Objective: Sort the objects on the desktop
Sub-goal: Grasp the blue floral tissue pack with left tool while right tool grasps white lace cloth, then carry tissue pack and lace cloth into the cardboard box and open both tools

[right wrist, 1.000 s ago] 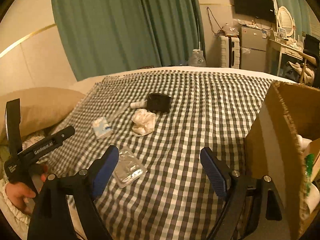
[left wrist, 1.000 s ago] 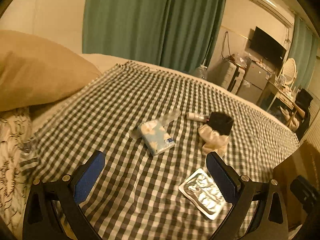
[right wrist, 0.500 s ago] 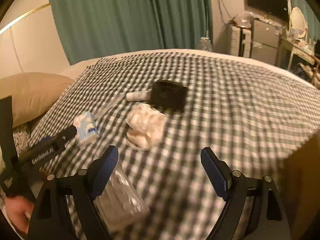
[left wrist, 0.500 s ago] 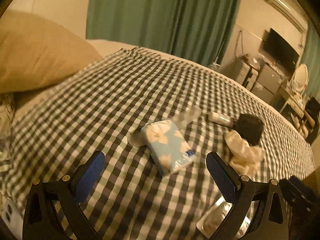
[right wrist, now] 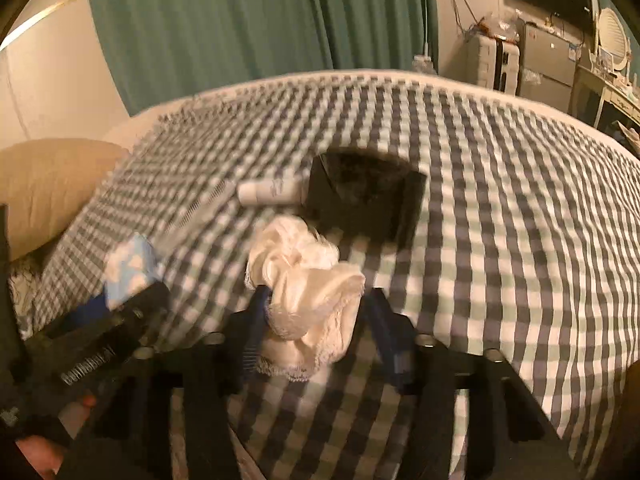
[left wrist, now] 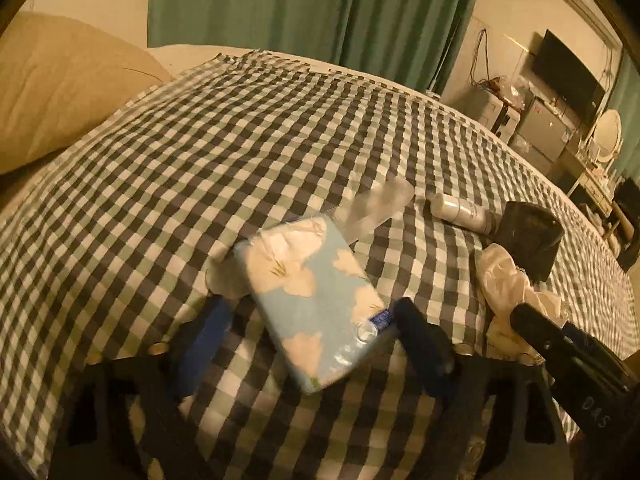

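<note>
Tissue pack (left wrist: 314, 304) lies flat on checked bedspread (left wrist: 200, 152), long axis diagonal between spread left tongs (left wrist: 308, 320). Right tongs (right wrist: 316, 312) open, straddling white cloth (right wrist: 308, 280); contact unclear.

Tissue pack (left wrist: 316, 304) lay on the bed (left wrist: 200, 152), btwn the left gripper (left wrist: 310, 326) fingers. Clear sleeve (left wrist: 376, 208) just behind it, partly under. Small bottle (left wrist: 460, 210) to the right, touching the box (left wrist: 528, 240). Crumpled cloth (right wrist: 308, 280) in front of box, btwn right gripper (right wrist: 320, 320) fingers. Pillow (left wrist: 60, 84) far left; curtains (left wrist: 312, 12) behind bed.
</note>
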`<state>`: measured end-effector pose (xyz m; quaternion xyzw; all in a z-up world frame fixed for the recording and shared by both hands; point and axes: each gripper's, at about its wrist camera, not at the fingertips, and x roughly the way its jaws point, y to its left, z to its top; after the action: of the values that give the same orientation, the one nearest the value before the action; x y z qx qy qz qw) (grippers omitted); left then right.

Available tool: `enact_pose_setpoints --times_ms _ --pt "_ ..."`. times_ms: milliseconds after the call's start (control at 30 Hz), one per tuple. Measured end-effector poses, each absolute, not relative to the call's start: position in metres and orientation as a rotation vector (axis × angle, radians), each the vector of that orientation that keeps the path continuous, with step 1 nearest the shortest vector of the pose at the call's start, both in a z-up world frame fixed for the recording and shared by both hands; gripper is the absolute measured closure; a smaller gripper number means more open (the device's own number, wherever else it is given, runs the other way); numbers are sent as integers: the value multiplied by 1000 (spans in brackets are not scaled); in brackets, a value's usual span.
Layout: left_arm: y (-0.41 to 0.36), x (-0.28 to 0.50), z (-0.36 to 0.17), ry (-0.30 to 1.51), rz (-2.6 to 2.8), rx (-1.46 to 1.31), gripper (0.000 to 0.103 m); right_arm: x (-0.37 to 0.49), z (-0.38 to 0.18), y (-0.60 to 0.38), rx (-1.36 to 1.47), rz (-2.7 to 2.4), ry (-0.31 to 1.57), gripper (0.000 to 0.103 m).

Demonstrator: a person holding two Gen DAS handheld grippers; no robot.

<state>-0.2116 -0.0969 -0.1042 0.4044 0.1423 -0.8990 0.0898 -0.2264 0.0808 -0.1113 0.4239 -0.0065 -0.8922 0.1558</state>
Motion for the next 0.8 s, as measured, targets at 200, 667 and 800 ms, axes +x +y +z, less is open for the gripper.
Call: enact_pose_setpoints --times_ms 200,667,800 --pt "-109 -199 -94 480 -2668 1154 39 -212 -99 90 1212 -2546 -18 89" --pt "-116 -125 -53 467 -2691 981 39 -135 -44 130 1197 -2618 -104 91" --pt "-100 -103 -39 479 -2733 989 39 -109 -24 138 1160 -2629 -109 91"
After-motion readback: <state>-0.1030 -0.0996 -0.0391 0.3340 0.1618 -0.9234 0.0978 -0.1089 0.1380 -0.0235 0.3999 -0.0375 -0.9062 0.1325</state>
